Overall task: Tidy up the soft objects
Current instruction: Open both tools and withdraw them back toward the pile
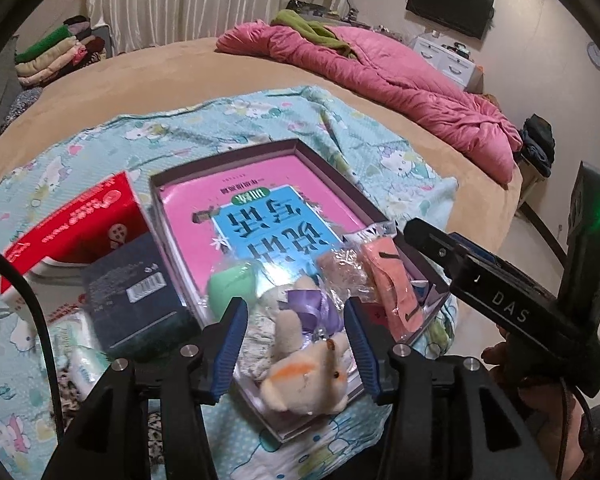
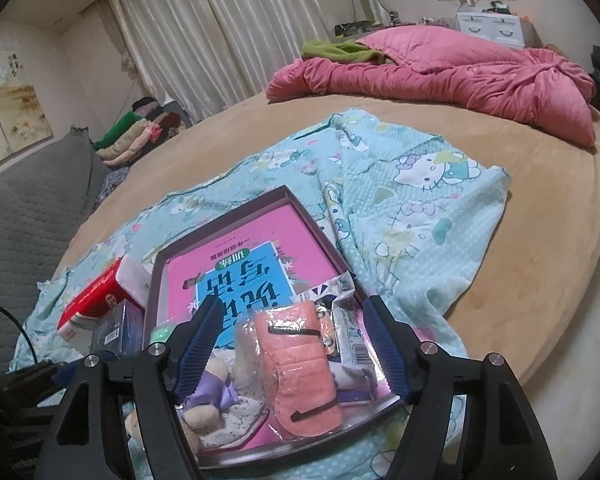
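Left gripper [image 1: 296, 320] angled steeply down over the near end of a shallow tray [image 1: 224, 152]. Jaws parted, blue pads clear on both sides of a small cream plush toy [image 1: 308, 376]; nothing pinched. The toy lies loose at the tray's near edge, beside a purple ribbon bundle [image 1: 316, 308] and a green soft lump [image 1: 232, 284].

Right gripper [image 2: 294, 340] tipped down less steeply, coming in from the right. Jaws spread wide, released. A pink cloth piece in clear wrap [image 2: 300, 364] lies between the pads but apart from both, resting in the tray's near right corner. Just right of it, a white packet [image 2: 352, 336]. A hand shows under the right gripper's body in the left view, mostly dark and hard to read.

Tray floor is taken up by a pink and blue book cover [image 1: 260, 216]. Soft things crowd only the near end.

Left of the tray, touching or nearly so: a red box [image 1: 80, 224] and a dark blue box [image 1: 136, 300].

All of it sits on a pale blue cartoon-print cloth [image 2: 420, 208] spread over a tan bed [image 2: 540, 208]. A rumpled pink quilt [image 2: 440, 76] lies at the far side with a green cloth [image 2: 340, 50] on it. Folded clothes stacked [image 2: 136, 132] by white curtains [image 2: 220, 32]. A dark screen [image 1: 450, 4] on the wall.
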A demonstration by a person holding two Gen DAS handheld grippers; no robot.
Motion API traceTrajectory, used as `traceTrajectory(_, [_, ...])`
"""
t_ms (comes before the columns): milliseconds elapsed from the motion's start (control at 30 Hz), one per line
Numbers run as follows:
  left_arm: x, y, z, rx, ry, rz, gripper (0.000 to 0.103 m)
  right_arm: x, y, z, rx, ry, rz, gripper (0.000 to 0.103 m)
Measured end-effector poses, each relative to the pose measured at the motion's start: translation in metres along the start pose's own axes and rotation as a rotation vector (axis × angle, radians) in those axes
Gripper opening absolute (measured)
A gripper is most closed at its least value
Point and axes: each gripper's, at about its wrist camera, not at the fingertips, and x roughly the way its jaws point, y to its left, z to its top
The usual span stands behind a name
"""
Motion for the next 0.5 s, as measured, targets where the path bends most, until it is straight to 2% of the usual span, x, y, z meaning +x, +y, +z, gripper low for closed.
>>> traceTrajectory(200, [-0.022, 0.011, 0.002, -0.023, -0.038, 0.027, 0.058, -0.012, 0.016, 0.003, -0.038, -0.031, 0.013, 0.077])
traceTrajectory(500, [-0.049, 0.041, -0.006, -0.066, -0.063, 0.115, 0.061, -0.027, 0.057, 0.003, -0.131, -0.053, 0.055, 0.079])
